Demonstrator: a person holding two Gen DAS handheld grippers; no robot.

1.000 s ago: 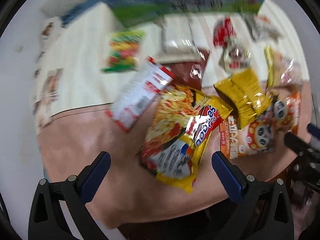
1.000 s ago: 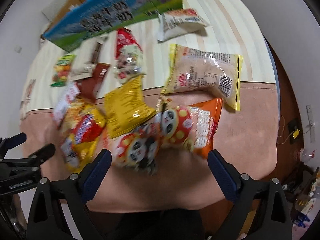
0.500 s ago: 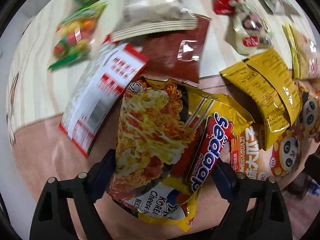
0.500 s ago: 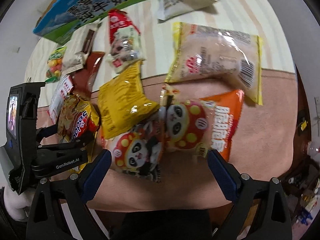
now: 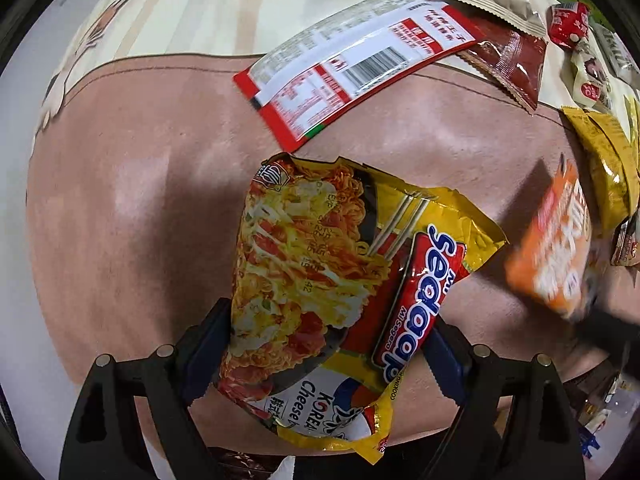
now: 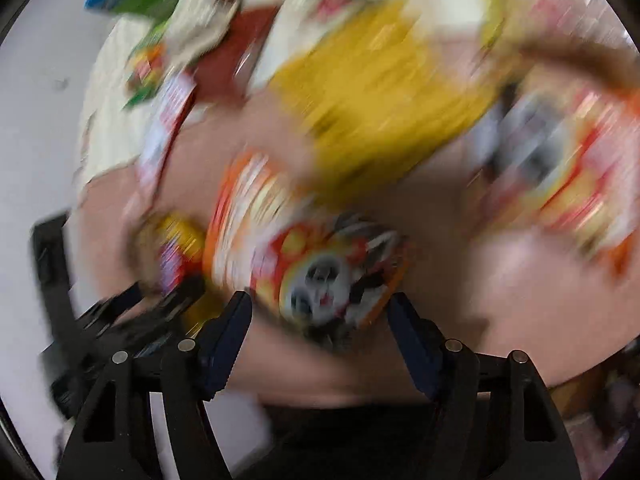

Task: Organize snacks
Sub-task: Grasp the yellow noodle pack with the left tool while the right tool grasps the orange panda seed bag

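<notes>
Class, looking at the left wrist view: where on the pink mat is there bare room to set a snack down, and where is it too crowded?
Free: the pink mat left of the noodle packet, below the red-and-white packet. Crowded: the right side, where the orange packet, yellow bag and brown sachet bunch together.

Snack packets (image 5: 360, 52) lie on a pink-covered table (image 5: 132, 184).
</notes>
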